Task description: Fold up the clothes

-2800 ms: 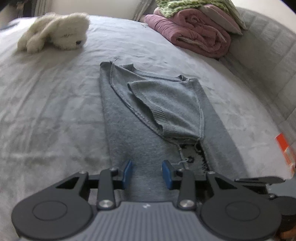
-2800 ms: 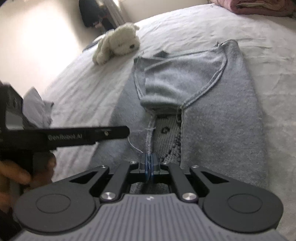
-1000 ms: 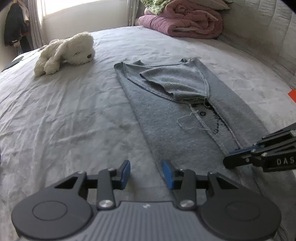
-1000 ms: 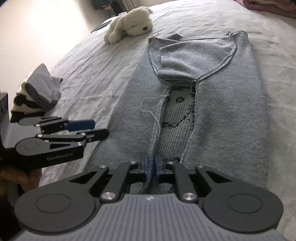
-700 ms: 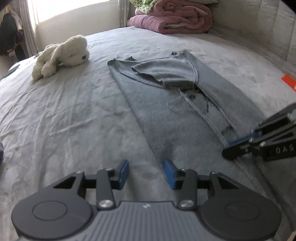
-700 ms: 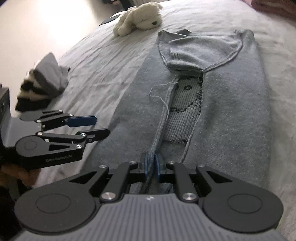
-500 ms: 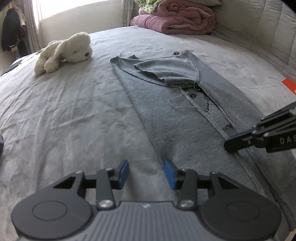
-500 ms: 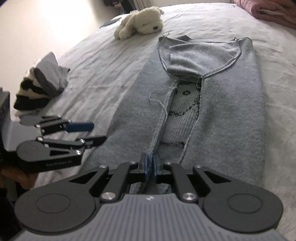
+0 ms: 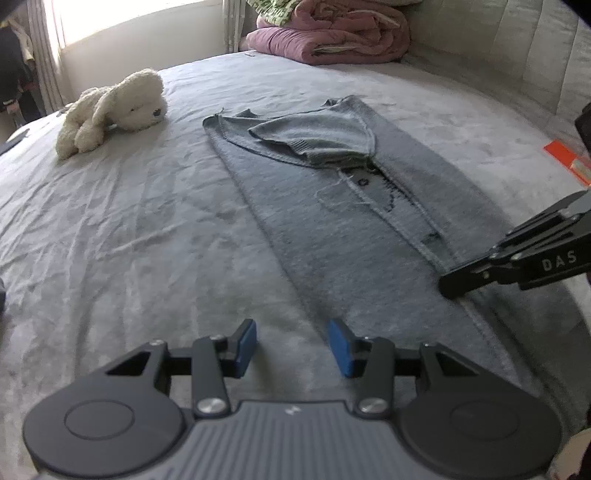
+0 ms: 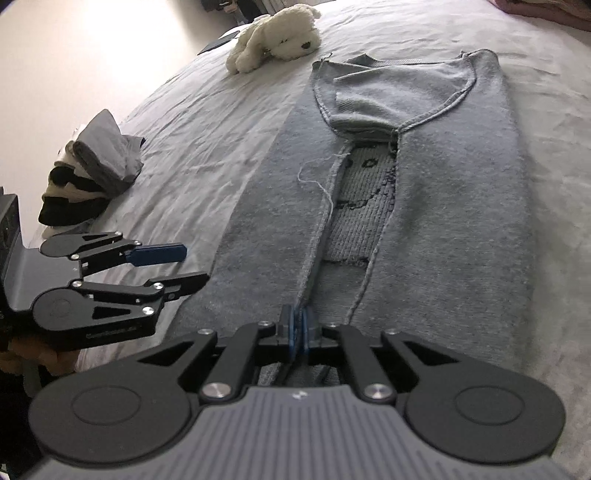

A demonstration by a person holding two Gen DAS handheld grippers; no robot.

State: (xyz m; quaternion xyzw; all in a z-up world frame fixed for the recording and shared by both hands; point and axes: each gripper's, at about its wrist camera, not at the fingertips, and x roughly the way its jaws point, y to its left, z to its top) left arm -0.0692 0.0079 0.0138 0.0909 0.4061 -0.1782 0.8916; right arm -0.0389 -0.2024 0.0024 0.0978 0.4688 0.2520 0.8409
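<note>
A grey knit sweater [image 9: 332, 206] lies flat on the bed as a long strip, both sides folded in and a sleeve folded across its far end; it also shows in the right wrist view [image 10: 424, 206]. My right gripper [image 10: 298, 332] is shut on the sweater's near hem at the middle seam. It shows from the side in the left wrist view [image 9: 458, 286]. My left gripper [image 9: 291, 345] is open and empty, low over the bed at the sweater's near left corner. It appears at the left of the right wrist view [image 10: 184, 266].
A white plush dog [image 9: 110, 107] lies on the grey bed sheet [image 9: 129, 221] at the far left. A pile of folded clothes [image 10: 88, 177] sits at the left bed edge. Pink blankets [image 9: 332, 33] are stacked by the padded headboard. An orange item [image 9: 565, 158] lies at the right.
My left gripper has let go and drawn back to the sweater's near left corner. My right gripper has stayed shut on the hem and pulled the sweater out straighter.
</note>
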